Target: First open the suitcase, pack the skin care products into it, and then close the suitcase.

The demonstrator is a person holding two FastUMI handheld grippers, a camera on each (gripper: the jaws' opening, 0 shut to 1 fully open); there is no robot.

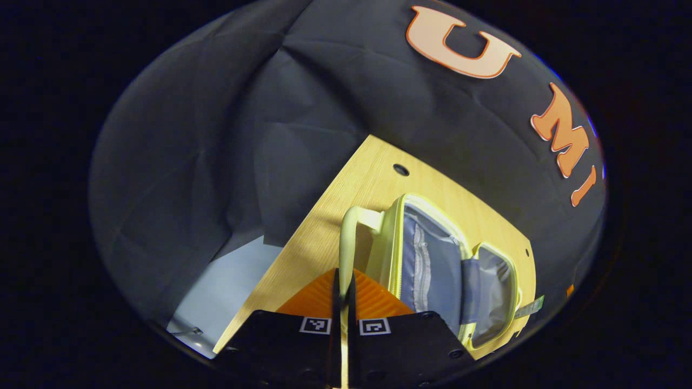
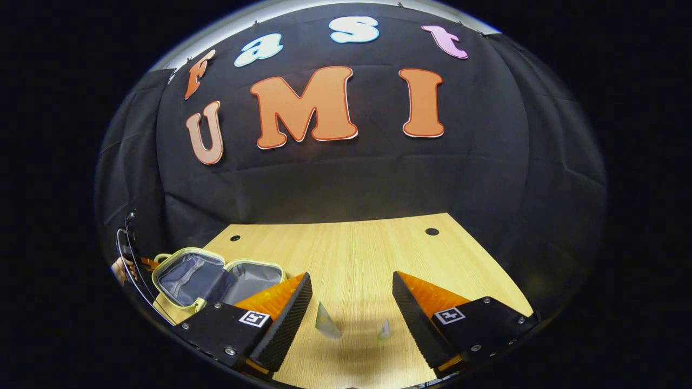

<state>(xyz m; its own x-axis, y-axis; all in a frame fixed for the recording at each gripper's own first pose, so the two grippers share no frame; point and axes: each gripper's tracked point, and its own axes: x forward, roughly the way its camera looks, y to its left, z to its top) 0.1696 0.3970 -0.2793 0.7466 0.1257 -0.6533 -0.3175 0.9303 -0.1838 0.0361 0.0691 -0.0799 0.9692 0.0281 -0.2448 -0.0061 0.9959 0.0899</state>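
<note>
Two sachets (image 2: 328,321) lie between the spread right tongs (image 2: 351,302).

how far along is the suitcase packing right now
Opening looks done: the suitcase lies open on the table, lining bare. In hand: the left gripper is shut on the suitcase handle; the open right gripper hovers over two small packets. Packing and closing remain.

My left gripper (image 1: 344,302) pinched the handle (image 1: 346,237) of the open suitcase (image 1: 432,265) on the wooden table (image 1: 324,227)
</note>
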